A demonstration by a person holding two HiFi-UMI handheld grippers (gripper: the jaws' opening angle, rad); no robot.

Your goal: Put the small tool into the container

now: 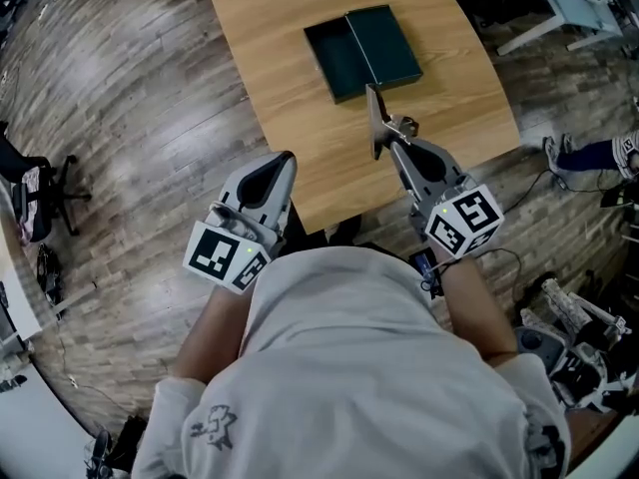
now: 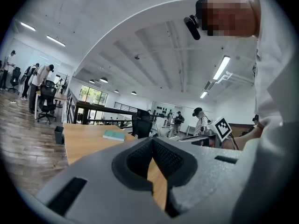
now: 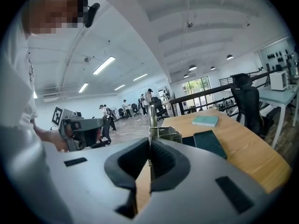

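open dark-green case [image 1: 364, 53] upper centre, looks empty; r gripper [image 1: 391, 140] pinches metal tool [image 1: 373, 108]; l gripper [image 1: 284, 164] jaws pressed together.

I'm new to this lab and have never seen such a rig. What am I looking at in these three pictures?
No robot here: a person holds a two-jaw gripper in each hand. One picture comes from a camera on the person's head, looking down; the other two come from cameras riding on the grippers, looking along their jaws. On the wooden table lie an open dark green container and, farther off, a teal book. The right gripper is shut on a small metal tool that sticks out beyond its jaws. The left gripper is shut and empty.
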